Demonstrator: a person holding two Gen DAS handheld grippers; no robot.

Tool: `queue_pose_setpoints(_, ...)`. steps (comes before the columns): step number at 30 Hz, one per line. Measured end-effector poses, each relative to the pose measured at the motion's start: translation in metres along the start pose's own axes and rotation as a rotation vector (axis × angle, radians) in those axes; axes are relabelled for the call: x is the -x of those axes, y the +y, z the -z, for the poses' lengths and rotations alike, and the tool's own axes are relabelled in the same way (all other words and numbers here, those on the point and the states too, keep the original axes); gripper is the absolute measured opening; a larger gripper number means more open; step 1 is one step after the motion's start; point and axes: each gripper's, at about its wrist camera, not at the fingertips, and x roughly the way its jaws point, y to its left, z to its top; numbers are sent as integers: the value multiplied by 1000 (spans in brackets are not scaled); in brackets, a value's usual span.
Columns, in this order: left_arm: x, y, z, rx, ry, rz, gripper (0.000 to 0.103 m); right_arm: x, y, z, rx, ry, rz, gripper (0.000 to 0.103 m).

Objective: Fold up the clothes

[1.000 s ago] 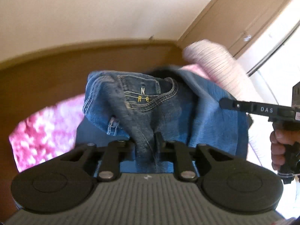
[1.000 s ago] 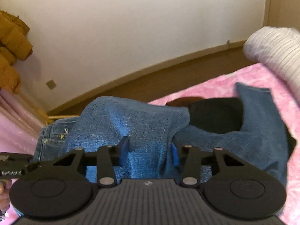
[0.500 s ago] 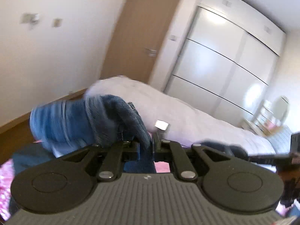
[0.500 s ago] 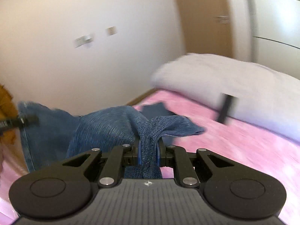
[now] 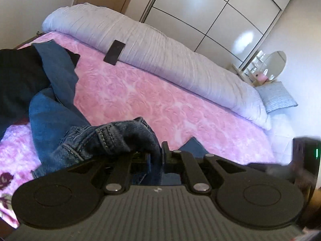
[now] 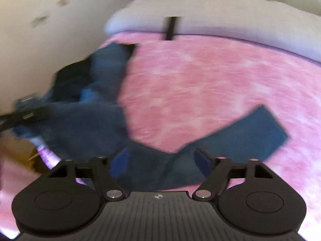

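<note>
Now your left gripper (image 5: 155, 156) jaws pinch the jeans (image 5: 112, 138) waistband; your right gripper (image 6: 160, 160) jaws gape over limp, heavy denim. Grip thick seams.

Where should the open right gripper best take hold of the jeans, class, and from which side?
Probably the leg end lying flat on the pink blanket: its straight hem edge is free. Come low from the hem side. The left gripper already clamps the waistband.
</note>
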Motion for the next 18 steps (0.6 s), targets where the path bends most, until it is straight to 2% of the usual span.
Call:
queue_pose_setpoints(3,17,16,-17,1,6,28,6,-22,47,11,222,-4,-102,88)
queue_pose_setpoints(6,37,19,-29,-2,5,53,6,-44,102,11,408,-75,-123,88)
queue_pose_setpoints(10,53,28,-44,-12,17,86,6,-83,149,-11,513,-150,-160,85)
queue_pose_setpoints(12,52,33,-49,-24,23,98,6,-99,164,-26,542,-149,-147,40)
queue_pose_setpoints(13,51,37,-50,-28,25,109,7,-100,165,-30,545,-144,-135,32)
queue_pose_setpoints(14,49,40,-52,-27,30,136,7,-102,166,-34,547,-139,-123,8)
queue_pose_setpoints(15,44,42,-55,-24,42,179,9,-102,168,-38,550,-134,-111,4)
queue_pose_setpoints(16,39,44,-57,-23,54,225,12,-90,158,-42,543,-152,-74,3)
queue_pose_setpoints(18,37,42,-61,-35,83,368,14,-64,139,-49,529,-188,0,3)
